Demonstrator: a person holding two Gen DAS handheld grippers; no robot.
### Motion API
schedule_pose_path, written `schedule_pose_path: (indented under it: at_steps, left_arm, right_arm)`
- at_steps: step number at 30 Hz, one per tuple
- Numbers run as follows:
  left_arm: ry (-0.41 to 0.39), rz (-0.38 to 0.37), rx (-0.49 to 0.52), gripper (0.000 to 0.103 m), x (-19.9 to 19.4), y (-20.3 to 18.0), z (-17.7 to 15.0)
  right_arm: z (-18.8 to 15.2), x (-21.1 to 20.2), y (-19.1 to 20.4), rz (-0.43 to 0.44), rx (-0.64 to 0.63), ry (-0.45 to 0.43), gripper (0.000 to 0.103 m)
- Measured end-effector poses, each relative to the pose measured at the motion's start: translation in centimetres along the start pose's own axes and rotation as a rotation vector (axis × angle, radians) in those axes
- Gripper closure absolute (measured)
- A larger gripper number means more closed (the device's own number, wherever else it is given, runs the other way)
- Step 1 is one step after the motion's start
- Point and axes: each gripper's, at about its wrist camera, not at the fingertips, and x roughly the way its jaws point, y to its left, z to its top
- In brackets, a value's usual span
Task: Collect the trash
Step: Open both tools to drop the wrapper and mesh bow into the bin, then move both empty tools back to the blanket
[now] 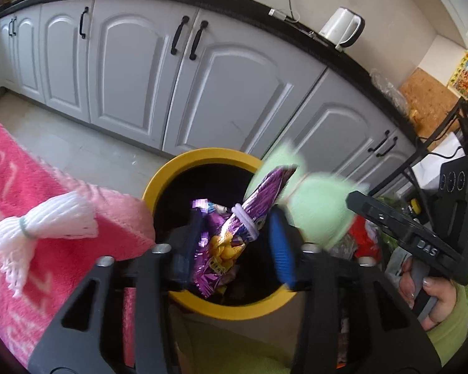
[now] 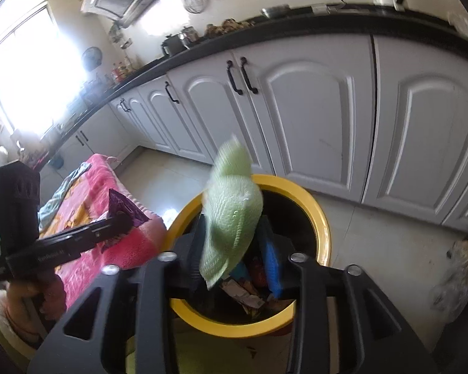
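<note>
A yellow-rimmed bin with a dark inside stands on the kitchen floor and holds several wrappers; it also shows in the right wrist view. My left gripper is over the bin, its jaws apart, with a purple snack wrapper between them, touching the left finger. My right gripper is also over the bin, jaws apart, with a blurred green foam net between them. The net shows in the left wrist view too. A white foam net lies on the pink blanket.
A pink blanket covers a surface left of the bin. White cabinet doors under a black counter run behind it. A kettle stands on the counter. Red and clear bags lie at the right.
</note>
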Motion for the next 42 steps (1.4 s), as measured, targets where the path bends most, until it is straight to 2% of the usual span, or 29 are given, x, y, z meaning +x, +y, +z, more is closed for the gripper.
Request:
schedule_pose_path:
  at_steps: [1,2,6,10,12,16,24,34,42]
  left_arm:
    - [0.001,0.007,-0.003,0.051,0.2,0.1,0.0]
    - [0.0,0.013,-0.008,0.047,0.4,0.3,-0.1]
    - [-0.003,0.036,-0.028,0.038,0.4,1.3,-0.4]
    - [-0.024,0.068,-0.032,0.035,-0.5,2.3,-0.6]
    - [-0.039,0.082,-0.038,0.028,-1.4,3.0,-0.8]
    - [-0.075,0.114,-0.049,0.027,-3.3,4.3,-1.2]
    - [-0.152,0.184,-0.089,0.014,-7.8,7.2,-1.7]
    - [-0.239,0.271,-0.142,0.012,-12.6,10.6,-2.8]
    - [-0.278,0.346,-0.203,0.011,-15.3,14.2,-4.2]
  right_arm:
    - [-0.1,0.1,-0.4,-0.011,0.017,-0.002,0.049]
    - [-0.3,0.2,-0.7,-0.019,0.028,0.001,0.047]
    - [-0.6,0.5,-1.4,-0.022,0.057,0.011,0.047]
    - [-0.6,0.7,-0.7,-0.007,0.043,0.016,0.044]
    - [-0.6,0.7,0.2,0.012,0.019,0.014,0.042]
    - [-0.3,0.6,2.5,0.051,-0.044,0.008,0.04]
    - [-0.2,0.2,7.8,0.112,-0.19,-0.008,0.034]
    - [-0.2,0.9,12.9,0.159,-0.303,-0.007,0.029]
    - [-0.5,2.8,16.8,0.187,-0.395,0.019,0.028]
